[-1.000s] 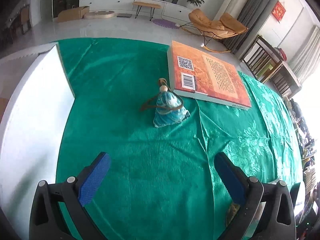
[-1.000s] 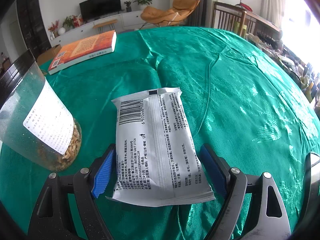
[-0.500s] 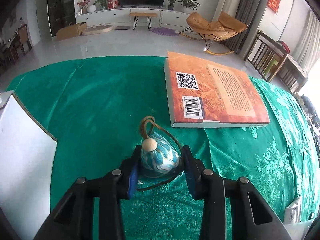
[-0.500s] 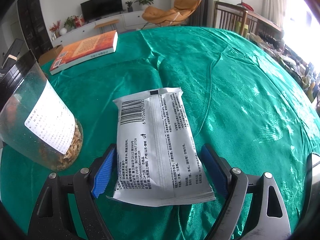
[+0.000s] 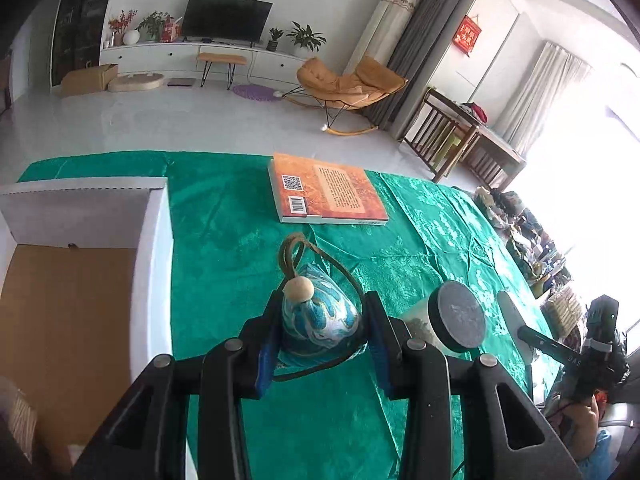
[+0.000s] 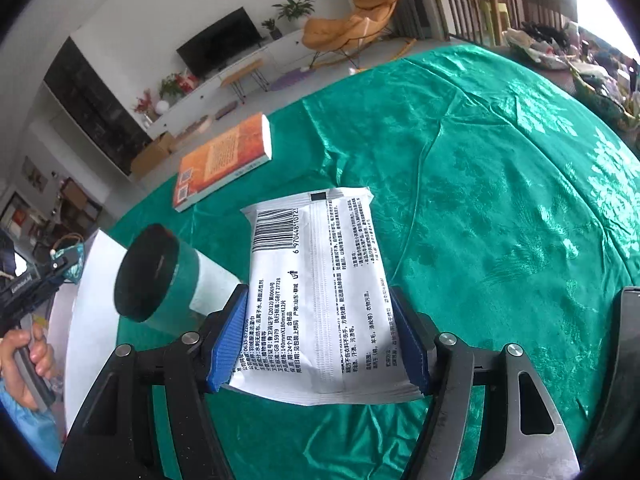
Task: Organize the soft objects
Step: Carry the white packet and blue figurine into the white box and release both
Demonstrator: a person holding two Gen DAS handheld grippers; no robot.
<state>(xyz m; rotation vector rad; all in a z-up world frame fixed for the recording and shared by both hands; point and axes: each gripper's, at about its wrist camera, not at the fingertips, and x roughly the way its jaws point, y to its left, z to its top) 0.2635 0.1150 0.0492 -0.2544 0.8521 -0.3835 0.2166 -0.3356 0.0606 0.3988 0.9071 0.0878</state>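
Observation:
My left gripper is shut on a small blue patterned fabric pouch with a wooden bead and a brown cord loop, and holds it above the green tablecloth. My right gripper is shut on a white wet-wipes packet with a barcode and black print, lifted off the cloth. The left gripper with the pouch also shows at the far left of the right wrist view.
An open white cardboard box with a brown inside stands left of the pouch. An orange book lies further back on the cloth. A clear jar with a black lid stands left of the packet. Clutter lines the table's right edge.
My left gripper closed on the pouch and lifted it beside the box. My right gripper closed on the wipes packet and raised it off the cloth.

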